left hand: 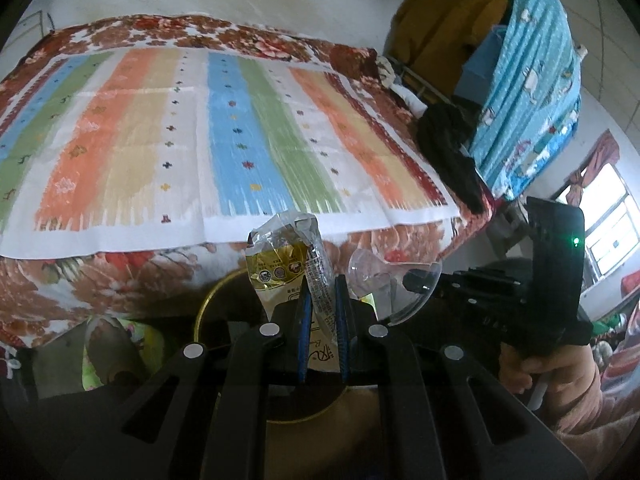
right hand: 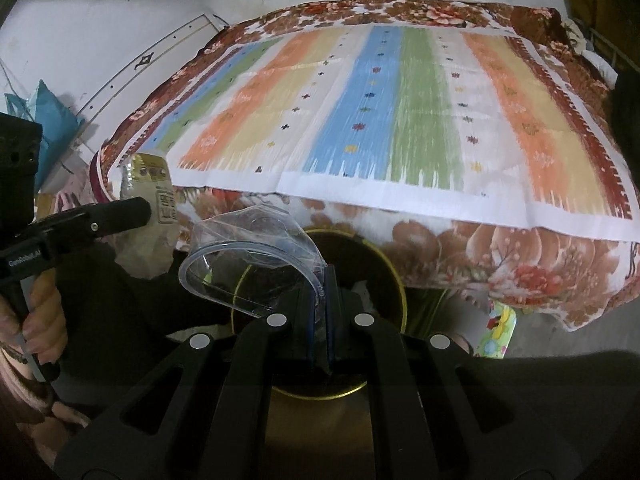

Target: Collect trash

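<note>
Left wrist view: the bin (left hand: pixel 208 304) at lower centre shows only a gold rim, its inside dark. Both loads should hang squarely over that mouth before release. The left gripper (left hand: pixel 322 300) is clamped on a wrapper (left hand: pixel 280 264); the right gripper (right hand: pixel 320 300) pinches a clear plastic lid (right hand: pixel 248 256).

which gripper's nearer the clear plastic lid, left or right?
Right. The right gripper is shut on the clear plastic lid, pinching its edge. The left gripper holds a gold snack wrapper beside the lid, apart from it, above the dark bin.
</note>
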Tool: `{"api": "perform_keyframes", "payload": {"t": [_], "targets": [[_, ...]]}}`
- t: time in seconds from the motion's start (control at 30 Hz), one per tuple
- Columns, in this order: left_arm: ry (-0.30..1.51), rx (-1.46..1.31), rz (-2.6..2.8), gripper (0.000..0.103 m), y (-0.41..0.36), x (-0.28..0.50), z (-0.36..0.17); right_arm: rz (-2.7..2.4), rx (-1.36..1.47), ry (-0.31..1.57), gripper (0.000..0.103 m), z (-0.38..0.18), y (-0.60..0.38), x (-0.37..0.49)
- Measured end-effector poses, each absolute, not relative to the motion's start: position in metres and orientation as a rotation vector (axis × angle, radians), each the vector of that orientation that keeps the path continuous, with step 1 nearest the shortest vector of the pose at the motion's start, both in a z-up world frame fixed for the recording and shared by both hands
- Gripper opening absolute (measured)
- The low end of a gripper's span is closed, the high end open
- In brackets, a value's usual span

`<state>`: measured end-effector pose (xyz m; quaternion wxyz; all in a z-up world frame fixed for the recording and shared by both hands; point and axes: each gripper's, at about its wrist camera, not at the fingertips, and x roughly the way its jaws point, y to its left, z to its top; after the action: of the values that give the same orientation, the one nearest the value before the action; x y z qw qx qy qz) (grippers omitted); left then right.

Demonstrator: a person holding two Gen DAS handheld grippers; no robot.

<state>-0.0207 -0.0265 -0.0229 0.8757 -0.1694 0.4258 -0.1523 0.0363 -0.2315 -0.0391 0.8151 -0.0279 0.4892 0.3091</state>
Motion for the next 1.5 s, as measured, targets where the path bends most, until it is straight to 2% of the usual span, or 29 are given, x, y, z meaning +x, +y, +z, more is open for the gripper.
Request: {"api": "perform_keyframes", "payload": {"t": [0.37,0.4,0.43,0.47,0.5,0.53,0.57,0.9,1.07,1.17,1.23,1.3,1.37,1.4,1.5], "targets": [[0.938,-0.347,-0.316,0.012,-0.031,-0.014,-0.031,0.601,-0.080,1.082,0.004,-0.049,-0.229,0.037],[0.946,-0.340,-0.309,0.026,-0.032,-0.011,-0.032,0.586,-0.068,1.104,0.005,-0.053,-0.229,0.041],[0.951,-0.341,-0.306,0.050,-0.033,-0.007,-0.033,0.582,-0.061,1.116,0.007,-0.056,-0.230,0.044],[0.942,-0.346,-0.303,0.058,-0.033,-0.004,-0.031,0.578,-0.055,1.127,0.011,-0.058,-0.229,0.046],[0.929,-0.344,-0.293,0.061,-0.034,-0.002,-0.029,0.582,-0.049,1.133,0.022,-0.059,-0.228,0.047],[0.924,-0.343,-0.288,0.061,-0.033,-0.002,-0.029,0.585,-0.049,1.127,0.037,-0.059,-0.227,0.048],[0.918,-0.349,-0.281,0.061,-0.032,-0.001,-0.028,0.588,-0.053,1.112,0.041,-0.057,-0.226,0.047],[0.916,-0.393,-0.228,0.062,-0.018,-0.007,-0.029,0.603,-0.044,1.102,0.044,-0.052,-0.228,0.044],[0.949,-0.347,-0.220,0.063,-0.015,-0.014,-0.032,0.594,-0.075,1.063,0.054,-0.047,-0.235,0.042],[0.962,-0.316,-0.235,0.077,-0.017,-0.022,-0.033,0.653,-0.068,1.064,0.059,-0.046,-0.237,0.039],[0.960,-0.288,-0.225,0.087,-0.019,-0.030,-0.035,0.649,-0.078,1.063,0.067,-0.047,-0.238,0.034],[0.968,-0.283,-0.195,0.089,-0.018,-0.034,-0.039,0.642,-0.076,1.061,0.071,-0.048,-0.241,0.030],[0.972,-0.300,-0.176,0.094,-0.015,-0.041,-0.043,0.635,-0.053,1.053,0.084,-0.046,-0.246,0.027],[0.975,-0.310,-0.175,0.097,-0.015,-0.044,-0.045,0.628,-0.041,1.045,0.095,-0.044,-0.249,0.025],[0.987,-0.301,-0.140,0.097,-0.016,-0.050,-0.051,0.606,-0.028,1.030,0.094,-0.042,-0.257,0.019]]}}
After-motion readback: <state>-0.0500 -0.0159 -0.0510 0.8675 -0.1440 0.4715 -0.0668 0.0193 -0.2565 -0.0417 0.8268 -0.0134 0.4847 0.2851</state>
